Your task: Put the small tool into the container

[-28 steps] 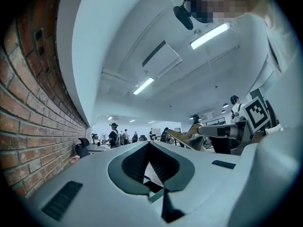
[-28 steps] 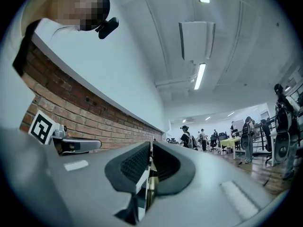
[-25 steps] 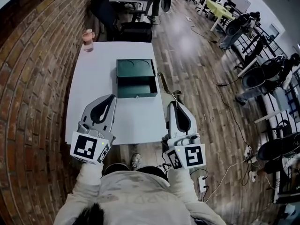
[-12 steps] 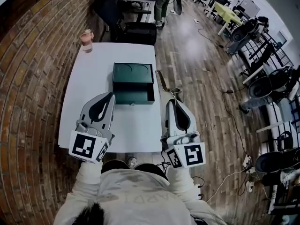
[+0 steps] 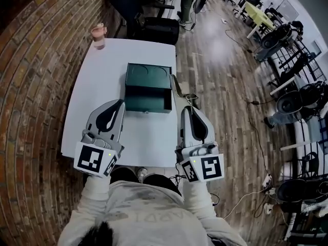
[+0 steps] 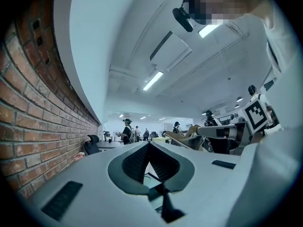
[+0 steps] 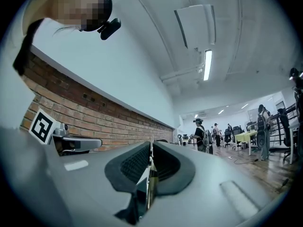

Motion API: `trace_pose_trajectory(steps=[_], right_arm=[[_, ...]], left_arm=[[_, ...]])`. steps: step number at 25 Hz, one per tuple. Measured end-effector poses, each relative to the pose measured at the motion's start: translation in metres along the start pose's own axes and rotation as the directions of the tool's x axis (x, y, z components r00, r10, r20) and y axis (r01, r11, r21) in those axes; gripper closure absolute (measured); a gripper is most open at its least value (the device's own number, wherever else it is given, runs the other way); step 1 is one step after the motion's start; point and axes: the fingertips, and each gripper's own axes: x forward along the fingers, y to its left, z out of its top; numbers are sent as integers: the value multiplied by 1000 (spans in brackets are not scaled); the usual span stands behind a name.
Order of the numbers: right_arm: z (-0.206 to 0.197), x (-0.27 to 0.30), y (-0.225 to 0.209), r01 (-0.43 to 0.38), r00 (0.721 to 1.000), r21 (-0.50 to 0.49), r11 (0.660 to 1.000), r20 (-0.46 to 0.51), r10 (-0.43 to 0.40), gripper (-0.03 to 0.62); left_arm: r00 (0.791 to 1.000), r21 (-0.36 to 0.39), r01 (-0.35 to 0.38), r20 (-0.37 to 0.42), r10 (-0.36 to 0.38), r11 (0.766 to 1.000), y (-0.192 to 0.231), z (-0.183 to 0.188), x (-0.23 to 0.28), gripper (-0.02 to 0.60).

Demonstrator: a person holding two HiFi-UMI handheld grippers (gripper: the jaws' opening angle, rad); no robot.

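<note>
A dark green container with its drawer pulled open lies in the middle of the white table. My right gripper hovers off the table's right edge, shut on the small tool, a thin tan blade that sticks forward past the container's right side. In the right gripper view the tool shows edge-on between the pads. From the left gripper view the same tool points left. My left gripper is above the table's near left part, shut and empty, its tips meeting.
A pink cup stands at the table's far left corner. A black chair is behind the table. A brick wall runs along the left. Wooden floor, cables and office chairs lie to the right, with people standing farther off.
Both grippers keep the same pose and grip. The head view has shifted a little, so the table and container sit slightly differently in the picture.
</note>
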Motion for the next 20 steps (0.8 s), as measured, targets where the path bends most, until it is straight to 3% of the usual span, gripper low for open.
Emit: trace_pose_trajectory(steps=[12, 20], right_arm=[[-45, 69, 9, -111, 988, -50, 993, -110, 105, 565], [-92, 104, 18, -238, 949, -77, 968, -231, 215, 565]], left_arm=[[999, -3, -14, -32, 14, 1000, 50, -14, 33, 575], [998, -19, -36, -59, 34, 999, 79, -31, 46, 575]])
